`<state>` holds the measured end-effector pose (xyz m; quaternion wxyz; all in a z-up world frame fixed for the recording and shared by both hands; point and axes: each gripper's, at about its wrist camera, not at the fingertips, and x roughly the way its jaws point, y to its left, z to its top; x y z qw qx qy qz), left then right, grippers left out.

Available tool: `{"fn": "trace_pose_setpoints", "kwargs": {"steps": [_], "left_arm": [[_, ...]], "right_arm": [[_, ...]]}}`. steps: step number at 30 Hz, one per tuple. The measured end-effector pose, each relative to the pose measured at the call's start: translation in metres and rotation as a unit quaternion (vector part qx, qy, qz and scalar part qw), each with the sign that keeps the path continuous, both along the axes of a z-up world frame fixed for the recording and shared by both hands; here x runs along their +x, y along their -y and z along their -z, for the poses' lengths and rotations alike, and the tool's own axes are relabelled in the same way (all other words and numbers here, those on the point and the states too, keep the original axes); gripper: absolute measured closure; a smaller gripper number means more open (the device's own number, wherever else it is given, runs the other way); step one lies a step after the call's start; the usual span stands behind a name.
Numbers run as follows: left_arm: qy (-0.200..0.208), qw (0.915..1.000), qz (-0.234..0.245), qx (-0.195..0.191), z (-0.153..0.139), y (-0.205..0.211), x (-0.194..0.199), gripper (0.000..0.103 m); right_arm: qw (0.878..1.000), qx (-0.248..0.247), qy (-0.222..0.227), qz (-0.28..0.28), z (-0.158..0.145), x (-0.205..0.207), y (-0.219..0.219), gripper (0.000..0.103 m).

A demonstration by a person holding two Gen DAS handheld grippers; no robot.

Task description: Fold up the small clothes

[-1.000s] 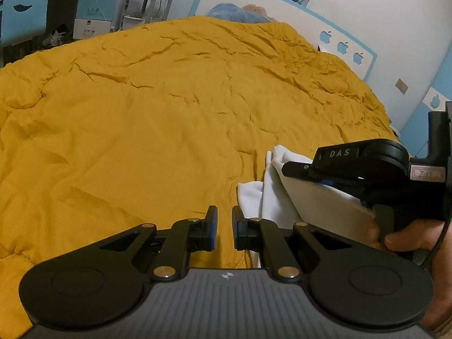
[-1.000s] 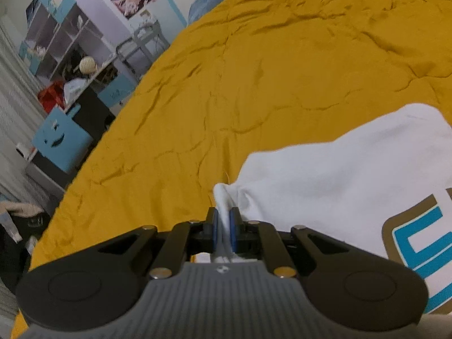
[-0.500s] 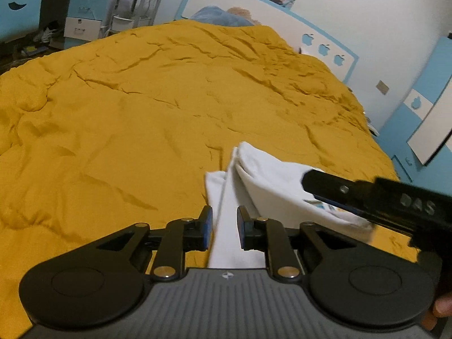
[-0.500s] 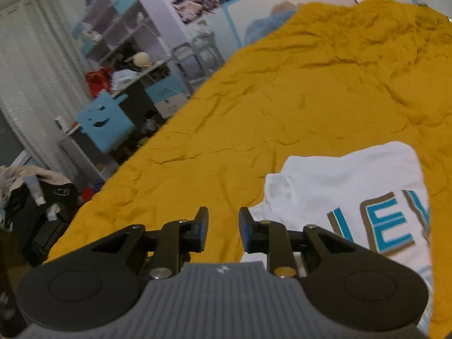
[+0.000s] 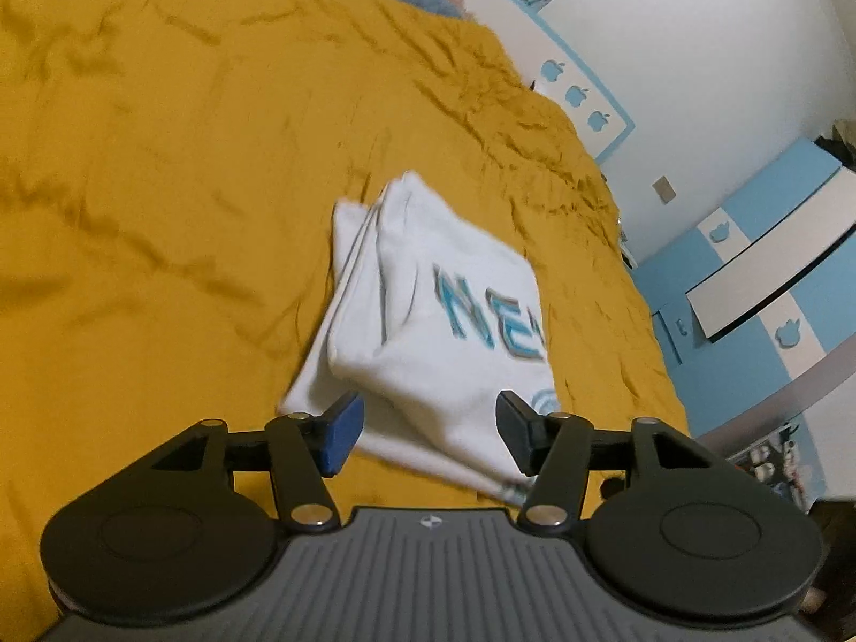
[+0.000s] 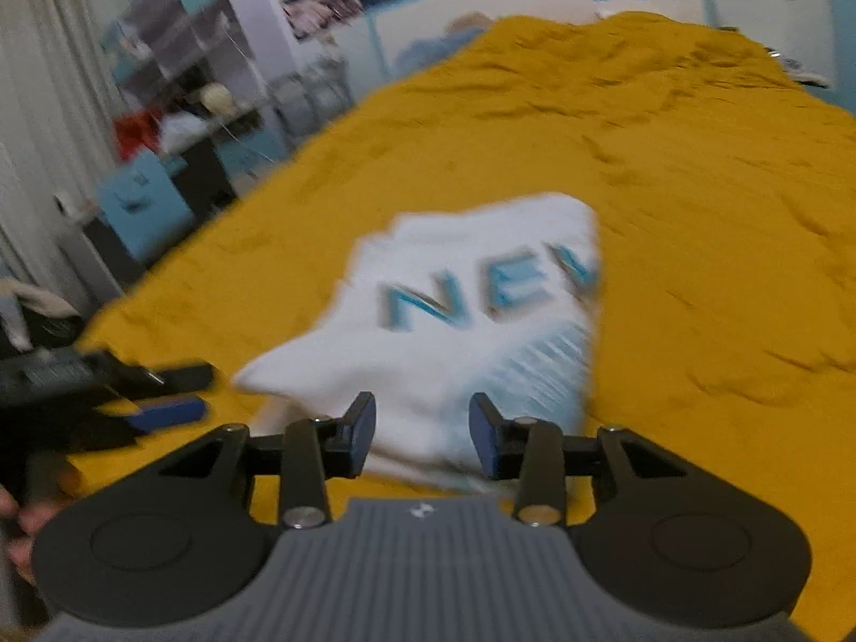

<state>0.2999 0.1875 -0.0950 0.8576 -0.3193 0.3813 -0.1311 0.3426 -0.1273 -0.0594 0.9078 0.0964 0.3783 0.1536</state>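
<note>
On yellow bedspread (image 5: pixel 160 203) lies folded shirt (image 5: pixel 444 315); both grippers' fingers released; only R view shows left gripper (image 6: pixel 176 393).

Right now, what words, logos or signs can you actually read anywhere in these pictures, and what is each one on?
"NE", then a cut-off letter: blue print on the folded white shirt, lying on the yellow bedspread.
"E": blue cabinet.
Apple-shaped signs, no words: headboard.
Wall posters: too blurred to read.

Bedroom: yellow-quilted bed (image 5: pixel 187 187), shelves (image 6: pixel 176 53)
</note>
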Motion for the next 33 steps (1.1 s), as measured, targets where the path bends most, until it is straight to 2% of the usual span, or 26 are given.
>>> {"fn": "trace_pose_setpoints", "kwargs": {"steps": [5, 8, 11, 14, 15, 17, 18, 19, 21, 22, 23, 24, 25, 27, 31, 33], "left_arm": [[-0.037, 0.9986, -0.019, -0.034, 0.028, -0.002, 0.01, 0.034], [-0.027, 0.9979, -0.025, -0.053, 0.032, -0.003, 0.018, 0.034], [-0.016, 0.9976, -0.04, -0.055, 0.029, -0.002, 0.033, 0.034], [-0.038, 0.9977, -0.044, -0.035, 0.033, 0.002, 0.054, 0.034], [-0.046, 0.9977, -0.041, -0.029, 0.035, 0.003, 0.059, 0.04], [-0.059, 0.9976, -0.035, -0.015, 0.036, 0.006, 0.066, 0.058], [-0.048, 0.9983, -0.029, -0.01, 0.033, 0.008, 0.066, 0.076], [-0.036, 0.9989, -0.027, -0.009, 0.028, 0.008, 0.062, 0.084], [-0.002, 0.9996, -0.028, -0.009, 0.013, 0.007, 0.051, 0.089], [0.014, 0.9996, -0.026, -0.001, 0.004, 0.007, 0.047, 0.091], [0.023, 0.9993, -0.024, 0.016, -0.004, 0.009, 0.043, 0.091], [0.026, 0.9989, -0.021, 0.033, -0.009, 0.012, 0.042, 0.091], [0.026, 0.9982, -0.015, 0.052, -0.011, 0.014, 0.042, 0.091], [0.013, 0.9964, -0.011, 0.083, -0.007, 0.018, 0.042, 0.091], [-0.021, 0.987, -0.005, 0.16, 0.02, 0.027, 0.041, 0.091], [-0.034, 0.982, 0.0, 0.186, 0.032, 0.033, 0.04, 0.091]], "right_arm": [[0.998, -0.048, -0.026, 0.013, 0.028, -0.013, 0.015, 0.067], [0.997, -0.069, -0.032, 0.02, 0.039, -0.015, 0.016, 0.063], [0.996, -0.083, -0.03, 0.012, 0.045, -0.013, 0.013, 0.062], [0.995, -0.095, -0.03, 0.013, 0.051, -0.004, 0.008, 0.062], [0.995, -0.098, -0.031, 0.016, 0.053, -0.001, 0.007, 0.062], [0.994, -0.1, -0.031, 0.02, 0.056, 0.005, 0.005, 0.063], [0.994, -0.102, -0.03, 0.023, 0.057, 0.008, 0.003, 0.063], [0.994, -0.105, -0.027, 0.023, 0.057, 0.01, 0.002, 0.063], [0.993, -0.114, -0.026, 0.019, 0.059, 0.015, 0.001, 0.066], [0.993, -0.117, -0.026, 0.017, 0.061, 0.017, 0.001, 0.067], [0.993, -0.117, -0.028, 0.015, 0.063, 0.018, 0.002, 0.074], [0.993, -0.116, -0.031, 0.015, 0.064, 0.019, 0.003, 0.085], [0.992, -0.117, -0.034, 0.017, 0.064, 0.019, 0.005, 0.095], [0.993, -0.108, -0.034, 0.024, 0.063, 0.017, 0.011, 0.103], [0.994, -0.101, -0.028, 0.024, 0.058, 0.01, 0.016, 0.103], [0.995, -0.098, -0.027, 0.025, 0.059, 0.008, 0.016, 0.103]]}}
